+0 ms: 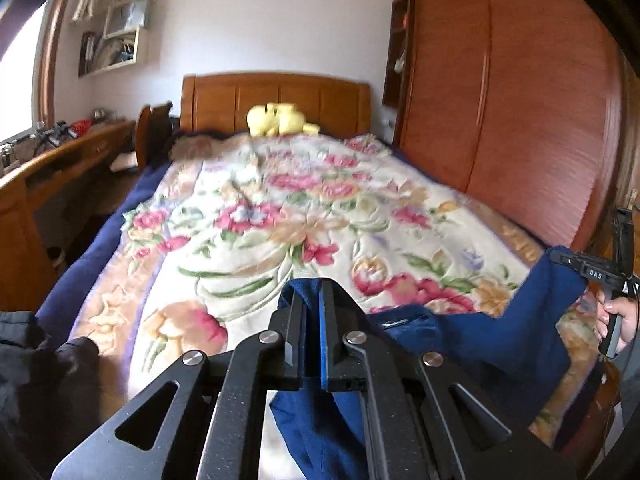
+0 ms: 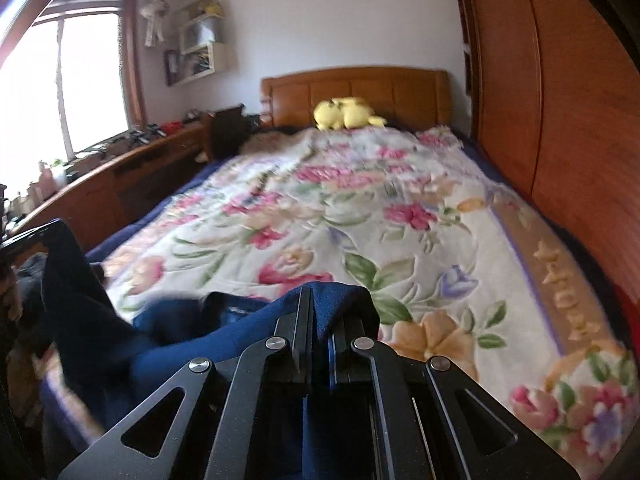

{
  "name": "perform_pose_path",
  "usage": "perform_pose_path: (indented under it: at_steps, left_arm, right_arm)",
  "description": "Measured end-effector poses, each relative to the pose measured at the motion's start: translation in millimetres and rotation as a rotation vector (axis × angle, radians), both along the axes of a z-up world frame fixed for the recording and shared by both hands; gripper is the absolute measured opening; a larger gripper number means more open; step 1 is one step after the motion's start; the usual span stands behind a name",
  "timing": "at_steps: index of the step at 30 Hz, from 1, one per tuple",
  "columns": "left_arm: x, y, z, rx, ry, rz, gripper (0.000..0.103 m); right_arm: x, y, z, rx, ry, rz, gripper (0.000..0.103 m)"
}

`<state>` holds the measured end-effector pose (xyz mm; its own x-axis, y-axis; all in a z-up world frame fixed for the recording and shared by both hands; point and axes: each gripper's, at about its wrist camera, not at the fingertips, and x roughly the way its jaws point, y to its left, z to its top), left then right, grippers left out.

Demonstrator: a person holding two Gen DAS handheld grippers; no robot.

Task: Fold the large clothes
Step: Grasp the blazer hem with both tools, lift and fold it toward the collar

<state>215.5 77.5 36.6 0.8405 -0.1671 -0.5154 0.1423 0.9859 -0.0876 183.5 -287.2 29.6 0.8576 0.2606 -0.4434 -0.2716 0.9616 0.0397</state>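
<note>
The left gripper [image 1: 310, 300] has its fingers clenched on a fold of the blue garment [image 1: 480, 332] at lower centre. The cloth stretches across the foot of the bed [image 1: 280, 216] to the right gripper [image 2: 324, 312], whose fingers likewise pinch the fabric, seen at right edge of the left view.
</note>
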Motion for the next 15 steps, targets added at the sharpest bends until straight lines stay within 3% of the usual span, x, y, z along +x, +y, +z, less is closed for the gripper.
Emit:
perform_pose_path:
  at_steps: [4,9,11,13,15]
  left_arm:
    - [44.3,-8.0,-23.7,0.081,0.041,0.023,0.005]
    - [68.5,-13.0,-60.0,0.094,0.14,-0.001,0.005]
    - [66.3,-15.5,-71.8,0.076,0.169,-0.043,0.011]
    - [57.0,-20.4,-77.2,0.105,0.173,-0.028,0.017]
    - [44.9,-25.8,-75.9,0.123,0.151,-0.04,0.02]
  right_arm:
    - [50.1,18.6,-11.5,-0.015,0.018,-0.039,0.005]
    - [78.4,37.0,-24.4,-0.064,0.101,-0.058,0.009]
    - [88.6,48.1,-34.5,-0.13,0.129,-0.067,0.022]
    - [87.7,56.9,-38.2,-0.174,0.13,-0.066,0.051]
    - [83.4,66.0,-37.9,-0.233,0.103,-0.117,0.058]
